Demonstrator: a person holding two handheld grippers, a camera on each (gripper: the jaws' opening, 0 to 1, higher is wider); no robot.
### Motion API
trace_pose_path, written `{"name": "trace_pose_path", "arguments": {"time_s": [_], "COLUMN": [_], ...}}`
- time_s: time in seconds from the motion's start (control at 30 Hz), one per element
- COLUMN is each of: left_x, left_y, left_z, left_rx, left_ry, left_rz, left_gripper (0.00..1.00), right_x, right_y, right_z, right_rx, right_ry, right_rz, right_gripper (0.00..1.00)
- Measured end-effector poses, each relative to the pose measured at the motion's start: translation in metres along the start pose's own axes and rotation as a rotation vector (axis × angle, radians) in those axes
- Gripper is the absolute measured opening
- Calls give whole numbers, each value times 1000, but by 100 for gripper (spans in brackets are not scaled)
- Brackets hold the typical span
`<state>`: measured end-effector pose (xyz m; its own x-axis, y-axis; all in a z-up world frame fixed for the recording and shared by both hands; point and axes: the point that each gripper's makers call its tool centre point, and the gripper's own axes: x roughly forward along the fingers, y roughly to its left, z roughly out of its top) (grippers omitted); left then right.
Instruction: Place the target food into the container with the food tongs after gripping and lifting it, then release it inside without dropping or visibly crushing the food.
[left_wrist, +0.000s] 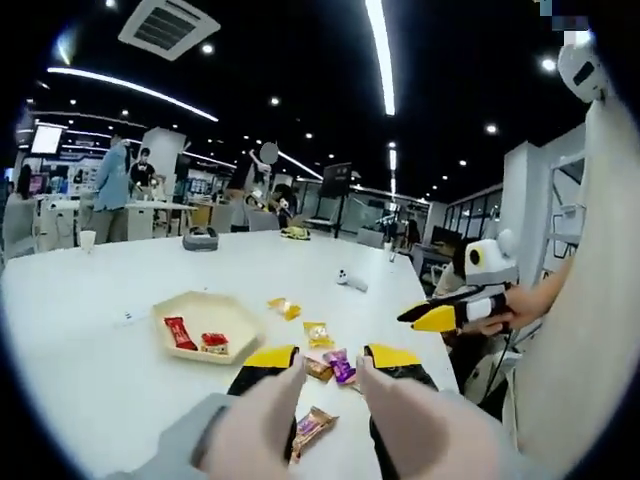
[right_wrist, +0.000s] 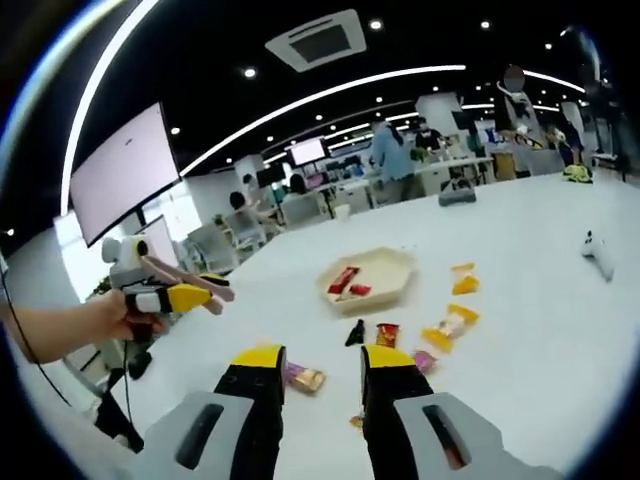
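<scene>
Foil-wrapped snacks lay loose on the white bench at about four o'clock from the hexagonal tray, and with both grippers' jaws apart and empty above them, a careless squeeze risked crushing or flicking one away.

Both gripper views look down from above the near edge of a white table, facing across it into an open office. They share the hexagonal tray and scattered snack packets, seen from opposite sides at middling range.
</scene>
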<state>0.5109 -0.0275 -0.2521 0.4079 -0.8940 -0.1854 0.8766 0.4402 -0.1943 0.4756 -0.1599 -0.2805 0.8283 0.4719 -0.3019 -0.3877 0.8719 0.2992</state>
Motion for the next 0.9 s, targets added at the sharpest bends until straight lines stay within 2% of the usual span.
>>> {"name": "trace_pose_path", "arguments": {"time_s": [0.17,0.23,0.27,0.37,0.53,0.9], "left_x": [4,4,5,8,13,25], "left_y": [5,12,13,15,14,1], "left_z": [-6,-14,-14,-14,-23,-39], "left_rx": [14,66,84,81,97,140], "left_ry": [31,99,108,107,143,195], "left_rz": [5,16,17,7,-3,-48], "left_gripper": [24,24,24,24,24,25], "right_x": [6,10,13,18,22,5], "right_y": [3,5,6,13,19,10], "right_z": [0,-1,-1,1,5,-7], "right_rx": [4,7,6,-10,-20,-9], "right_ry": [10,20,26,36,38,55], "right_rz": [12,19,24,43,61,32], "right_gripper": [29,29,29,29,29,29]}}
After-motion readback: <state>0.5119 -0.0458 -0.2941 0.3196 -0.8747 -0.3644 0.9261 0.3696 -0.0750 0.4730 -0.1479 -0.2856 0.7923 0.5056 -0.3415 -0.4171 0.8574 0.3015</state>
